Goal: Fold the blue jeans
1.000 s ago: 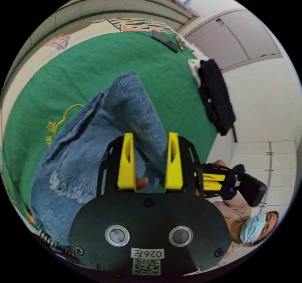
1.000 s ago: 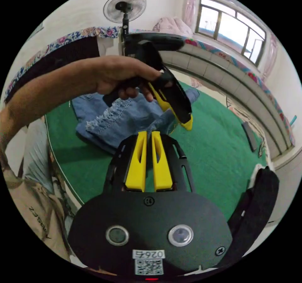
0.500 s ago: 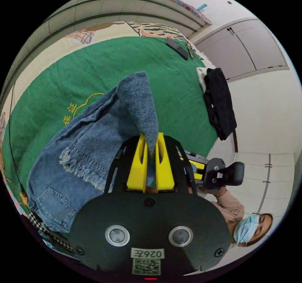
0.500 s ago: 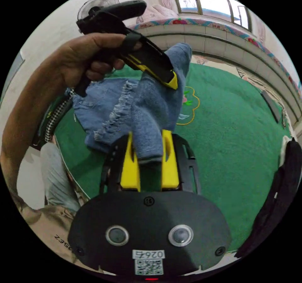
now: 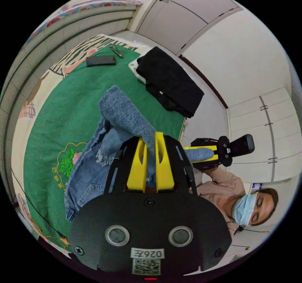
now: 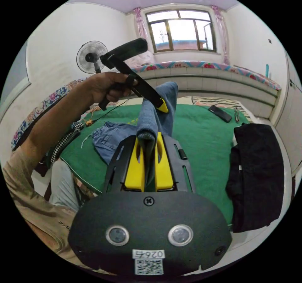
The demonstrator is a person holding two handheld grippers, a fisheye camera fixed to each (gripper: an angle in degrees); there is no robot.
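The fold looks barely begun: both grippers have a leg end of the blue jeans [image 5: 125,116] lifted above the green blanket [image 5: 63,106], while the waist part lies crumpled on that blanket, so I judge the carrying over, laying down and smoothing are all left to do. The left gripper [image 5: 150,150] has its yellow fingers [image 5: 137,166] closed tight on a strip of denim that rises between them. The right gripper [image 6: 149,157] likewise has its fingers [image 6: 136,166] pinched on a fold of the jeans [image 6: 155,116], the cloth standing up from them. The left gripper view looks down along the blanket and takes in the person's masked face beside the blanket's edge, the right gripper [image 5: 204,152] held off past that edge with denim in its tip, and white cupboard doors beyond. The right gripper view gives the far side of the blanket instead: a window [image 6: 181,31], a standing fan [image 6: 91,56], and the person's hand [image 6: 107,86] holding the left gripper [image 6: 159,105] above the blanket. A dark garment [image 6: 256,172] lies at the blanket's edge in both views.
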